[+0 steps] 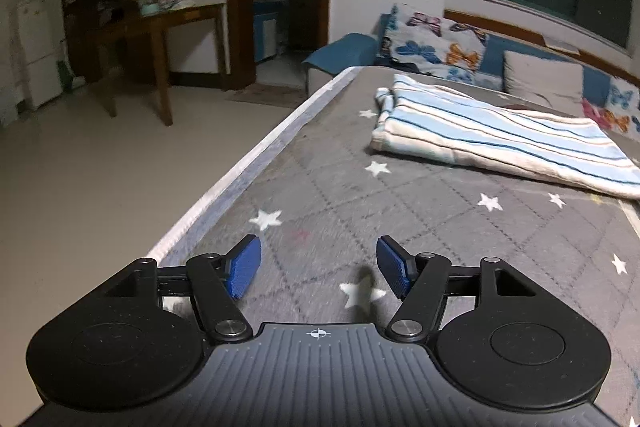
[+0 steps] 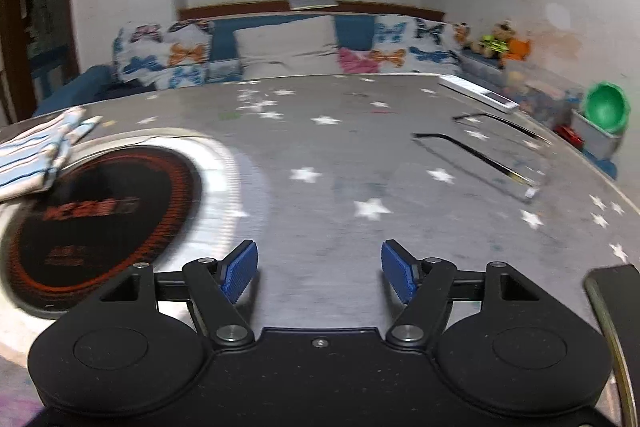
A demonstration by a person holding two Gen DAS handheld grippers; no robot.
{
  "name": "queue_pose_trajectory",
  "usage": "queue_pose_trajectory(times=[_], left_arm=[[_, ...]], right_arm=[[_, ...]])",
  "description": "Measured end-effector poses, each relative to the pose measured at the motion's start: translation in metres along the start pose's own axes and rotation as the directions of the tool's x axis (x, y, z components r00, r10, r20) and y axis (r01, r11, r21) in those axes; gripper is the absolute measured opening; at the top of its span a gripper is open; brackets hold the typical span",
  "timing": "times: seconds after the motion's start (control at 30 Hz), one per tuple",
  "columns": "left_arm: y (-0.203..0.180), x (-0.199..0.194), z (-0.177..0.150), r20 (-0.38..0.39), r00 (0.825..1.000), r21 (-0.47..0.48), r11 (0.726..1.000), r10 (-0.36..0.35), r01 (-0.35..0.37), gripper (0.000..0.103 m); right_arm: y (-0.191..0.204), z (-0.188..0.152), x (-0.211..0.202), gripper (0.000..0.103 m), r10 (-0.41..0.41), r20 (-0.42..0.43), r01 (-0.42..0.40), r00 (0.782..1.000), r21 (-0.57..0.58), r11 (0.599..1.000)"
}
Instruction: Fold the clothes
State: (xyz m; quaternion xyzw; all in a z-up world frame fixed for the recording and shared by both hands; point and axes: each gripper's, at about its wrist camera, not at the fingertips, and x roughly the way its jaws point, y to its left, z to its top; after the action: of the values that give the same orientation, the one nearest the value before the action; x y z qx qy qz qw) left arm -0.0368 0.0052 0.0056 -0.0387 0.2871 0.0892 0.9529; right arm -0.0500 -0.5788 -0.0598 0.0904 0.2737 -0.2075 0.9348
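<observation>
Both grippers, left gripper [image 1: 319, 267] and right gripper [image 2: 319, 273], gaped wide and empty over star-print cover [image 1: 320, 195]; striped garment [image 1: 500, 135] lay folded at two o'clock, corners worth squaring only if refolding.

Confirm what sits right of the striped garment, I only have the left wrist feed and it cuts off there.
Observer: The right wrist view shows a round black induction cooktop set in the tabletop; the striped garment's edge overlaps its rim.
Operator: Anything else on the table?
Observer: Yes, a pair of eyeglasses lies towards the far right, arms folded out, apart from the garment.
Operator: Right gripper state?
Observer: The right gripper is open, with nothing between its blue pads, above bare star-print cloth.
Operator: Left looks the same to me.
Observer: Agreed, the left gripper is open too.
</observation>
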Motion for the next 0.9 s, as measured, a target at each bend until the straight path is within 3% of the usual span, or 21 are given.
queue_pose_trajectory(times=[0.2, 0.5, 0.6, 0.67, 0.9], left_arm=[[-0.001, 0.007, 0.001, -0.023, 1.0, -0.01, 1.0, 0.007, -0.008, 0.07], [-0.009, 0.009, 0.0, -0.043, 0.999, 0.015, 1.0, 0.02, -0.02, 0.081], [-0.012, 0.011, 0.0, -0.05, 0.998, 0.017, 1.0, 0.026, -0.025, 0.085], [-0.014, 0.013, 0.001, -0.053, 0.998, 0.014, 0.999, 0.031, -0.03, 0.086], [-0.018, 0.018, 0.001, -0.061, 0.997, 0.014, 0.999, 0.043, -0.042, 0.092]], right_arm=[[-0.027, -0.007, -0.003, 0.075, -0.025, -0.017, 0.025, 1.0, -0.025, 0.999], [-0.036, -0.009, -0.001, 0.083, -0.029, -0.021, 0.028, 0.999, -0.031, 0.999], [-0.036, -0.01, -0.001, 0.089, -0.031, -0.025, 0.03, 0.999, -0.031, 0.999], [-0.036, -0.011, -0.001, 0.103, -0.032, -0.028, 0.031, 0.999, -0.03, 0.999], [-0.036, -0.013, 0.0, 0.103, -0.037, -0.038, 0.036, 0.999, -0.029, 0.999]])
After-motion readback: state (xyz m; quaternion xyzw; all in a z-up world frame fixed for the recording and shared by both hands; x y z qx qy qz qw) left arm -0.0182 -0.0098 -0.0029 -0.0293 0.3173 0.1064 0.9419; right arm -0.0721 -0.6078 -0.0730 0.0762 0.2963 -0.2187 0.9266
